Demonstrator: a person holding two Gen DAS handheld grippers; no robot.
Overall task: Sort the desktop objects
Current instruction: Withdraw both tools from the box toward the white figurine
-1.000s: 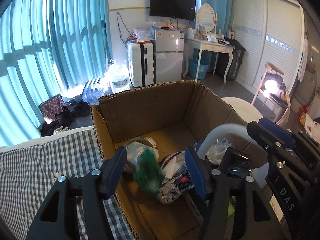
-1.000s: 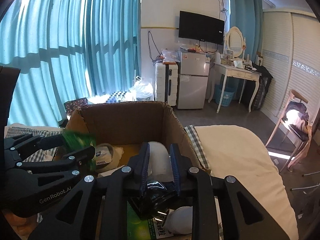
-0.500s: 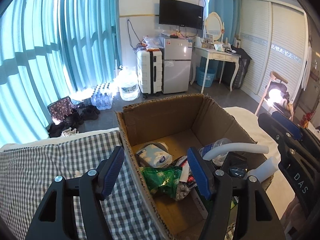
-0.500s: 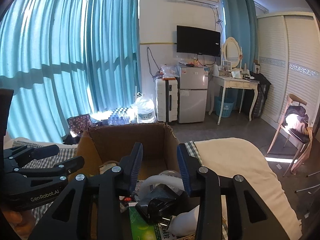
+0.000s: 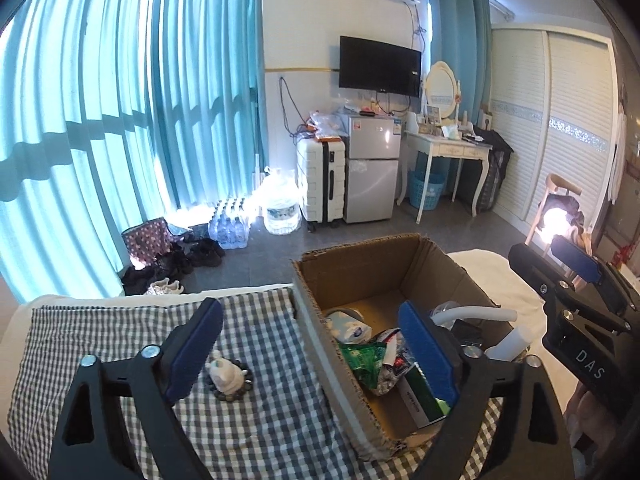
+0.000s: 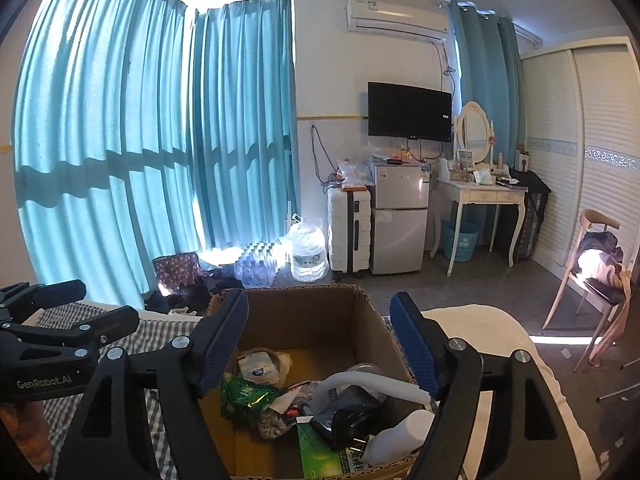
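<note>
cardboard box (image 6: 304, 320) on checked cloth (image 5: 260, 412), holding green packet (image 6: 244, 394), white hose (image 6: 372, 380), black item | small figurine (image 5: 226, 374) on cloth at box's 9 o'clock | left gripper (image 5: 312, 350) jaws opening, nothing between | right gripper (image 6: 320, 340) jaws opening, nothing gripped

Bright backlight through teal curtains (image 5: 120, 128), floor glare, heavy fisheye curvature, dark corners.

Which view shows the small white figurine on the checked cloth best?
The left wrist view: the figurine sits in plain sight on the checked cloth, left of the box. The right wrist view does not show it; its fingers and the left gripper cover that cloth.
</note>
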